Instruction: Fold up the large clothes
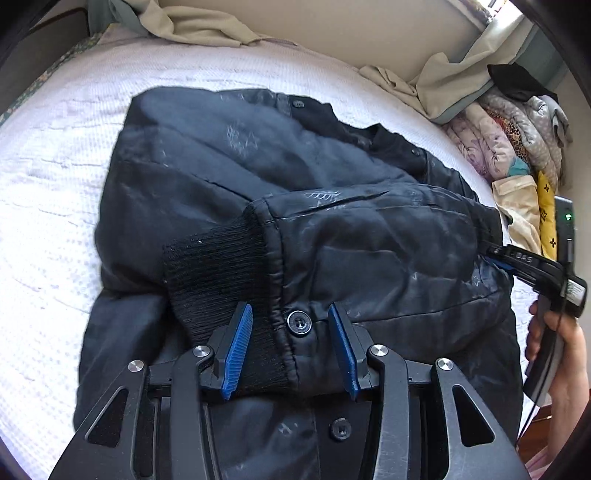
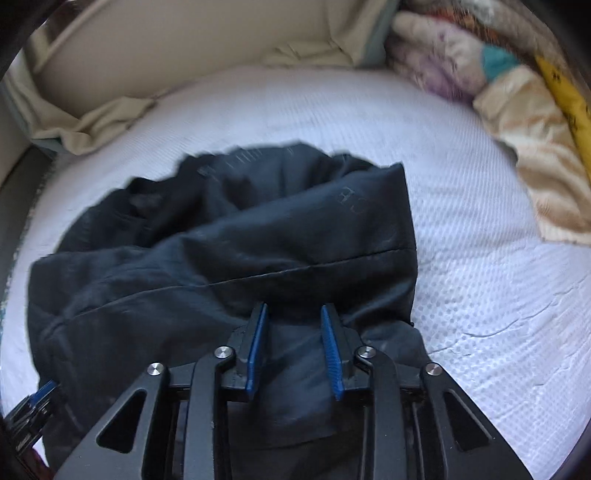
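A dark padded jacket (image 1: 258,177) lies on a white bedspread (image 1: 55,166). One sleeve is folded across the body, its black ribbed cuff (image 1: 210,266) pointing left. My left gripper (image 1: 290,314) is open, its blue pads either side of the cuff seam and a button (image 1: 298,322). My right gripper (image 2: 293,314) is open with jacket fabric (image 2: 229,236) bunched between its blue pads. In the left wrist view it (image 1: 498,258) sits at the jacket's right edge, held by a hand (image 1: 565,343). The left gripper shows at the lower left of the right wrist view (image 2: 40,397).
A beige cloth (image 1: 207,26) lies at the far edge of the bed. A pile of folded patterned bedding and clothes (image 1: 517,140) stands at the right, also in the right wrist view (image 2: 480,62). A wall runs behind the bed.
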